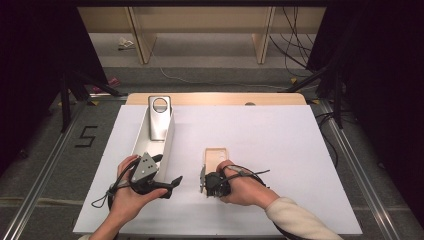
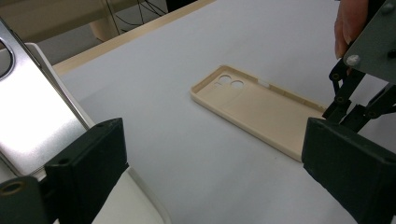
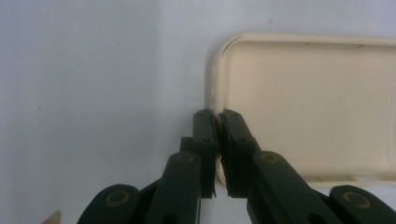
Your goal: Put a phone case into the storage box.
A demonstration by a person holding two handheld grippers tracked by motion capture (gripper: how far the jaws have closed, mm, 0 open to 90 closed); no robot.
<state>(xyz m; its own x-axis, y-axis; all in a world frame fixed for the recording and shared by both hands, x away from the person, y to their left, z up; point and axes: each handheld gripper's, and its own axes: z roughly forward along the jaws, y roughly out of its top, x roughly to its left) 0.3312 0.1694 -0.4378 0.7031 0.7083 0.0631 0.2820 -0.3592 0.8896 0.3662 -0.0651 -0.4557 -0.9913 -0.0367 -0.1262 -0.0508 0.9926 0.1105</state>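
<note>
Right jaws: pressed together on the side rim of the beige phone case [image 3: 308, 107], one black pad inside the wall and one outside, as the right gripper view shows.
Right gripper [image 1: 203, 181]: low over the white table sheet [image 1: 280, 150], pointing toward the left side of the high view, at the near end of the case.
Right hand [image 1: 242, 187]: wrapped round the gripper body from the right, knuckles up, a cable looping over the back of it.
Right forearm: in a cream sleeve [image 1: 300, 220], coming in from the bottom right at a slant.
Phone case: lying flat and open side up near the middle of the sheet, camera holes at its far end, in the high view [image 1: 215, 156] and the left gripper view [image 2: 261, 109].
Left jaws: spread wide, nothing between the pads; the case lies farther off, between them in that gripper's view.
Left gripper [image 1: 175, 182]: held level, aimed rightward toward the case, grey plate on top.
Left hand [image 1: 131, 192]: clasped round the body, just beside the near end of the white tray [image 1: 169, 145].
Tray: holds a silver phone [image 1: 159, 117] lying back side up.
</note>
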